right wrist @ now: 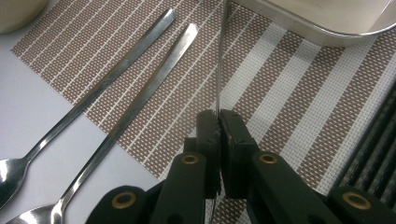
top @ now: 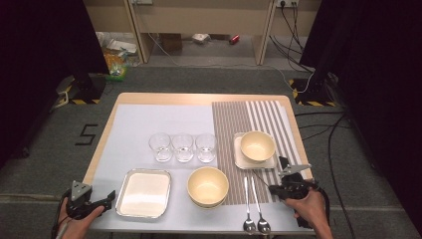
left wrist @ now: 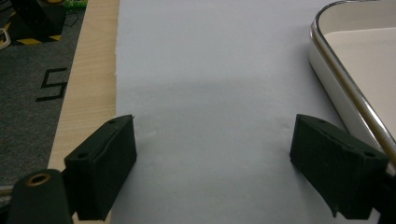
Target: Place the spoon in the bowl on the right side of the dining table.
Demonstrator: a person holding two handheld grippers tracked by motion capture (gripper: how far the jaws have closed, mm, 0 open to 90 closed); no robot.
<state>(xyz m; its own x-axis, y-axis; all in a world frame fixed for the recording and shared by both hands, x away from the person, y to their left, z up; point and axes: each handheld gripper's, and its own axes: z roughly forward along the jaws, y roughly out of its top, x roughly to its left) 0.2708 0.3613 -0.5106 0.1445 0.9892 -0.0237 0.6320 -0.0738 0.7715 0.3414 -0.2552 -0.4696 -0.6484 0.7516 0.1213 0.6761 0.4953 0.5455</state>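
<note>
The right gripper (right wrist: 219, 122), at the desk's (top: 199, 98) four o'clock corner, has its jaws pinching a thin metal utensil handle (right wrist: 219, 60) that runs straight ahead toward twelve, over the striped placemat (right wrist: 289, 107). The left gripper (left wrist: 215, 154) waits at seven o'clock, jaws spread and empty.

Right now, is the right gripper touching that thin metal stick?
Touching: in the right gripper view the right gripper is pinched shut on the thin metal stick.
</note>
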